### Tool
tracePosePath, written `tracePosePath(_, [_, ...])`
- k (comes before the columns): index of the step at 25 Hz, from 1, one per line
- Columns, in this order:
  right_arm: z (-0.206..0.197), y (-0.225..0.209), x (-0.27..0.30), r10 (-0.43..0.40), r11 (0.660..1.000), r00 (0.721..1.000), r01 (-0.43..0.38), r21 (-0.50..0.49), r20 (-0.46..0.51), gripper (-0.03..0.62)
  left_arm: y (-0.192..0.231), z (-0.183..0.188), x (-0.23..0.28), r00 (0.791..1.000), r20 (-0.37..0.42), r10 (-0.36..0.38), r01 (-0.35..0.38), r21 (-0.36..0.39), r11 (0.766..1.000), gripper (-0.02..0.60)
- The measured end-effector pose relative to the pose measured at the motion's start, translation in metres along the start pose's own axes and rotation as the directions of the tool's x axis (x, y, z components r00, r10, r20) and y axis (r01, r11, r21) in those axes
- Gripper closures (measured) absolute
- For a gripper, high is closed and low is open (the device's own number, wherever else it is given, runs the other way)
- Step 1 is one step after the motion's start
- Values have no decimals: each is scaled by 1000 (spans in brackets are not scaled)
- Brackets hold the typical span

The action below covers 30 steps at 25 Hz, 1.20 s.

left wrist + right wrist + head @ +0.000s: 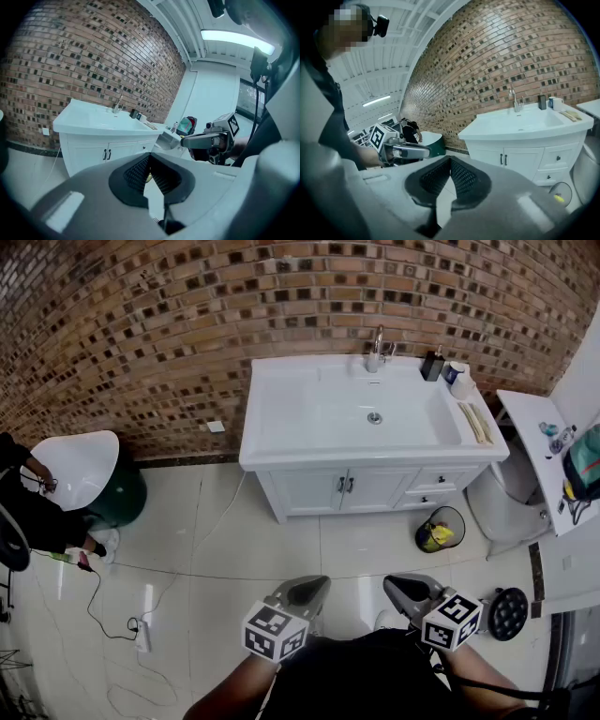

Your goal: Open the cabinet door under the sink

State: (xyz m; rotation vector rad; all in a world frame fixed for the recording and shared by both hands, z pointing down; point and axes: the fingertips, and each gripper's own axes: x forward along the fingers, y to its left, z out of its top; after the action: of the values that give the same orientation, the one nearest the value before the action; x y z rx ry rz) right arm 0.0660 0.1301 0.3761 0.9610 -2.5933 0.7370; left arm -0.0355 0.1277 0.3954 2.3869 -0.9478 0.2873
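- Looking steeply down from the head view, we see a white vanity (281,486) standing against a brown brick wall (169,324) on a glossy tiled floor (234,549).
- We find the two cabinet doors (323,491) under the sink (281,418). Both are shut, and their two dark vertical handles (345,484) sit side by side at the centre seam.
- We see two small drawers (439,486) to the right of the doors, one above the other.
- We note a chrome faucet (378,348) at the back of the basin, with a dark bottle (432,365) and a cup (456,371) on the rim at its right.
- We hold the left gripper (322,581) low at the bottom of the head view. It points toward the vanity and is well apart from the doors.
- In the left gripper view its ribbed jaws meet at the tips, with nothing between them.
- We hold the right gripper (391,583) just beside the left one, level with it and also far from the doors.
- In the right gripper view its jaws are likewise pressed together and empty.
- We see a round waste bin (441,529) with something yellow inside, on the floor near the vanity's right corner.
- We see a power strip (142,634) and a loose cable on the floor at the left.
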Motion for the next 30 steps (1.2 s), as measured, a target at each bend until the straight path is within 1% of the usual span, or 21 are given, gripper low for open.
tracePosePath(4, [3, 3, 24, -20, 1000, 1000, 20, -15, 24, 594, 28, 7, 0, 1000, 7, -21, 21, 30, 999, 565])
tracePosePath(8, [0, -4, 32, -35, 999, 999, 35, 18, 20, 594, 49, 9, 10, 1000, 13, -15, 15, 27, 1000, 565])
tracePosePath(11, [-1, -21, 33, -46, 999, 999, 46, 24, 11, 594, 61, 13, 27, 1000, 13, -8, 8, 22, 1000, 565])
tracePosePath(13, [6, -42, 38, -51, 998, 999, 51, 33, 16, 594, 72, 19, 45, 1000, 7, 1, -1, 32, 999, 563])
tracePosePath(16, [17, -78, 49, -32, 999, 999, 31, 43, 20, 594, 85, 32, 77, 1000, 2, 27, -27, 44, 999, 563])
tracePosePath(19, [26, -117, 62, -2, 999, 1000, 1, 54, 14, 594, 88, 43, 106, 999, -8, 54, -53, 34, 998, 563])
tracePosePath(22, [34, -161, 82, 24, 997, 1000, -24, 75, 3, 594, 92, 49, 134, 997, -34, 75, -74, 23, 997, 564])
tracePosePath(26, [22, -216, 122, 61, 993, 997, -56, 104, -45, 591, 100, 48, 167, 991, -68, 113, -114, -18, 993, 565])
tracePosePath(27, [17, -230, 134, 66, 992, 996, -59, 113, -57, 577, 102, 48, 176, 991, -72, 116, -118, -20, 993, 565])
tracePosePath(28, [9, -242, 145, 69, 991, 995, -60, 122, -70, 561, 103, 47, 185, 990, -74, 117, -119, -22, 993, 565])
tracePosePath(30, [-10, -262, 167, 69, 990, 993, -56, 133, -98, 559, 103, 42, 197, 990, -78, 118, -121, -34, 992, 565])
